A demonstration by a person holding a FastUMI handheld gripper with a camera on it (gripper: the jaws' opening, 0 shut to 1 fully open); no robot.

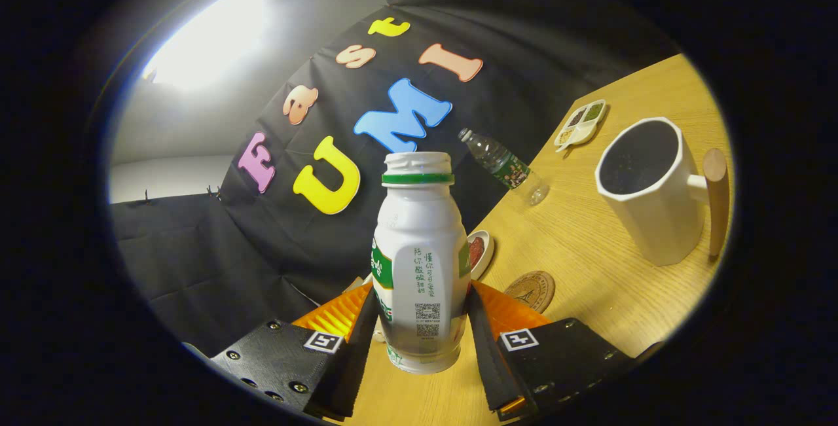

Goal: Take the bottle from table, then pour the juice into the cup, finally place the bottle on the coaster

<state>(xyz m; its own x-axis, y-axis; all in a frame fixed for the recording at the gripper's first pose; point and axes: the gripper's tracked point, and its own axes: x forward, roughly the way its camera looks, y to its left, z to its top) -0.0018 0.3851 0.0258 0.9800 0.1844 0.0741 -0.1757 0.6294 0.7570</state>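
Tool [422, 334] clamped on white juice bottle [419, 262], both fingers pressing its sides, view tilted, round coaster [531, 290] just beyond, white cup [651, 187] farther across wooden surface [589, 262].

Bottle [419, 262] hides part of the small dish [480, 251]; cup [645, 190] contents too dark to tell.

A gripper [422, 328] clamps a white juice bottle [419, 262] between both fingers, tilted above a wooden table [589, 262]; a white cup [648, 190] and round coaster [531, 290] sit beyond.
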